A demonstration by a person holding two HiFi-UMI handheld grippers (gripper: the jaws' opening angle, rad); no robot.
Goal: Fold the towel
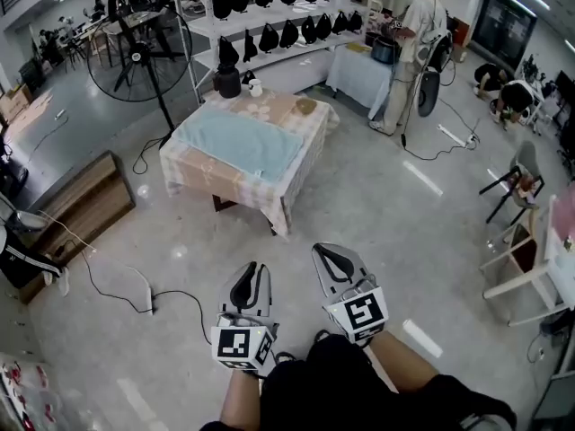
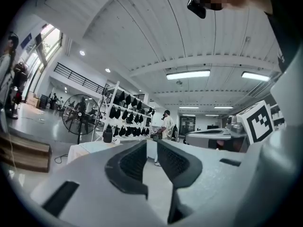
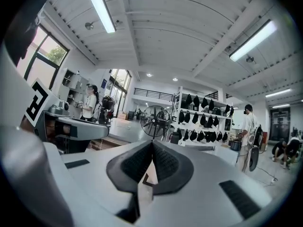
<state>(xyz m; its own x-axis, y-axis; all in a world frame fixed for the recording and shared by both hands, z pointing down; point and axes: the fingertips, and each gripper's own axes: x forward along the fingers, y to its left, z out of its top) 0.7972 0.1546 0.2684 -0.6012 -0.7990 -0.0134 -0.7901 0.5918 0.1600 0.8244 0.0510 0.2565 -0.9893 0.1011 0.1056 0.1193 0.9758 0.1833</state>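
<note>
Left hand-held gripper (image 1: 251,275) and right hand-held gripper (image 1: 334,257) sit low in head view, side by side over bare floor (image 1: 359,196), both well short of the tabletop (image 1: 280,106) and pointing toward it. Left hand-held gripper (image 2: 152,143) is released a little: its own view shows a slim gap between the jaws, nothing in the gap, only floor seen through it. Right hand-held gripper (image 3: 152,143) is clenched, jaw tips meeting, nothing caught between them. Neither touches anything. Towel (image 1: 241,142) is light blue, lying flat and spread on the near-left part of the tabletop, untouched. Patterned cloth (image 1: 229,185) covers the tabletop and hangs down its sides. Black jug (image 1: 226,81) stands at the tabletop's far-left corner, clear of the towel. Fan (image 1: 137,57) on a stand is just left of the tabletop. Rack (image 1: 278,12) with black bags (image 1: 289,34) is behind the tabletop. Person (image 1: 411,48) stands well right of and behind the tabletop. Wooden bench (image 1: 79,206) is left of the tabletop, nearer the camera. Cable (image 1: 115,287) trails on the floor in front of the tabletop, off to the left. Chair (image 1: 514,180) is far right of the tabletop. Cannot tell from this far whether the towel is already folded.
</note>
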